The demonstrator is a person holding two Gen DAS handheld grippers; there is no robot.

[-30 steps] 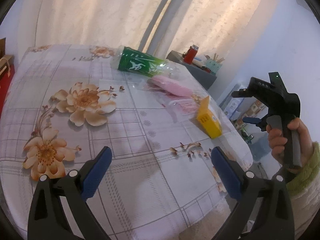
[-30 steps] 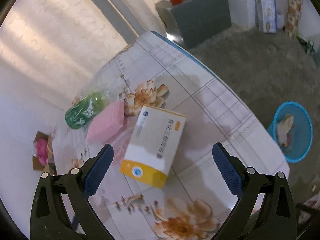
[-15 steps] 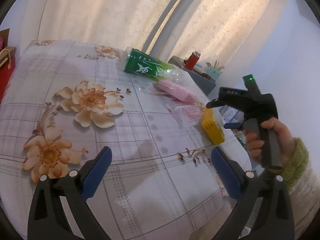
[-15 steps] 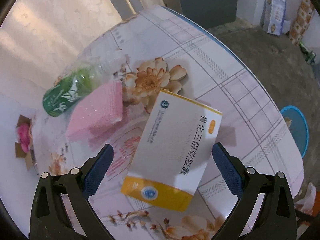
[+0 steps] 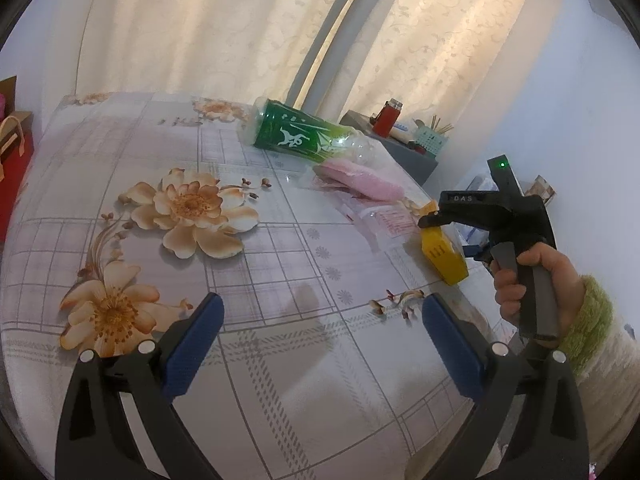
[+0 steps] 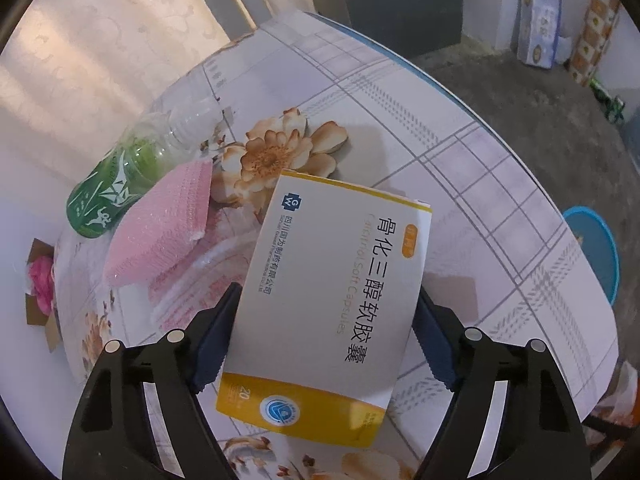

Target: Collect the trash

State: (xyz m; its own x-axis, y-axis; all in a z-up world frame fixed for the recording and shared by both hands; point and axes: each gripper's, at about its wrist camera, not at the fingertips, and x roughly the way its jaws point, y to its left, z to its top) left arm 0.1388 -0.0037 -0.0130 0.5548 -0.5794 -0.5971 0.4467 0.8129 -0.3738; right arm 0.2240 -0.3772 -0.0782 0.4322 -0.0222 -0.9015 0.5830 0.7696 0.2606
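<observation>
Left gripper [image 5: 320, 320] open over floral plastic-covered table [image 5: 280, 360]. Green-labelled clear plastic bottle [image 5: 300, 136] lying flat; pink sponge pad [image 5: 360, 178] beside it. Right gripper [image 5: 496, 220], hand-held, at yellow cardboard box [image 5: 444, 256].

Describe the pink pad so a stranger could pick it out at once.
Start from the floral tablecloth on the table. Near the curtain side lies a green-labelled plastic bottle; the pink pad lies between it and the white and yellow medicine box. It alone is soft, textured and plain pink.
</observation>
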